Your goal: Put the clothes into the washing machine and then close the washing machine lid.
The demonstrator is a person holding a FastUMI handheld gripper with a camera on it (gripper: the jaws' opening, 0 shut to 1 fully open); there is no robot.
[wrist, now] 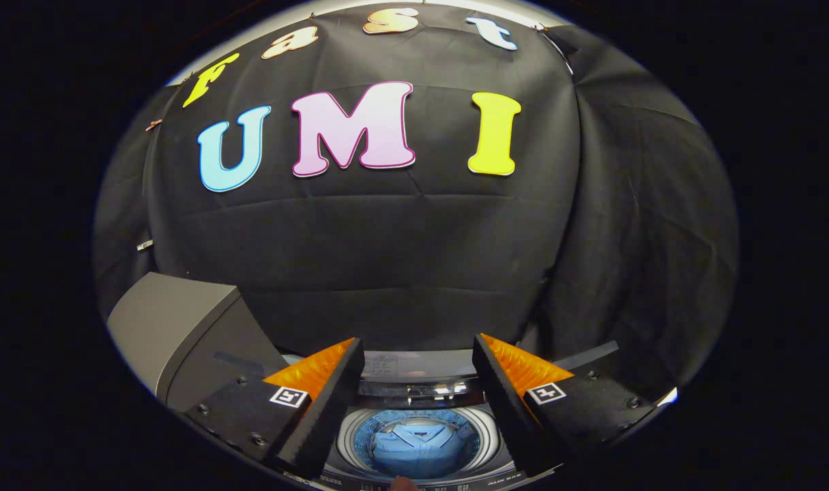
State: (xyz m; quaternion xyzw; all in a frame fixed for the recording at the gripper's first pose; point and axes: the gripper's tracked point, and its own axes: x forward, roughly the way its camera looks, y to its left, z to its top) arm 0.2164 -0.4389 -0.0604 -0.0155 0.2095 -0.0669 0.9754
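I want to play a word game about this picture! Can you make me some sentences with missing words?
1. The blue shirt lies inside the washing machine's ____.
2. The claw is ____, holding nothing.
3. The shirt's colour is ____.
4. The washing machine lid is ____, so the shirt can be seen.

Missing words: drum; open; blue; open

Shirt (417, 447) inside washing machine drum (353, 436); drum between parted fingers (332, 402)

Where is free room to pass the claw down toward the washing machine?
Free: the gap between the open claw fingers, above the washing machine opening. Crowded: inside the drum, where the blue shirt lies, and beside one finger, where a grey box stands.
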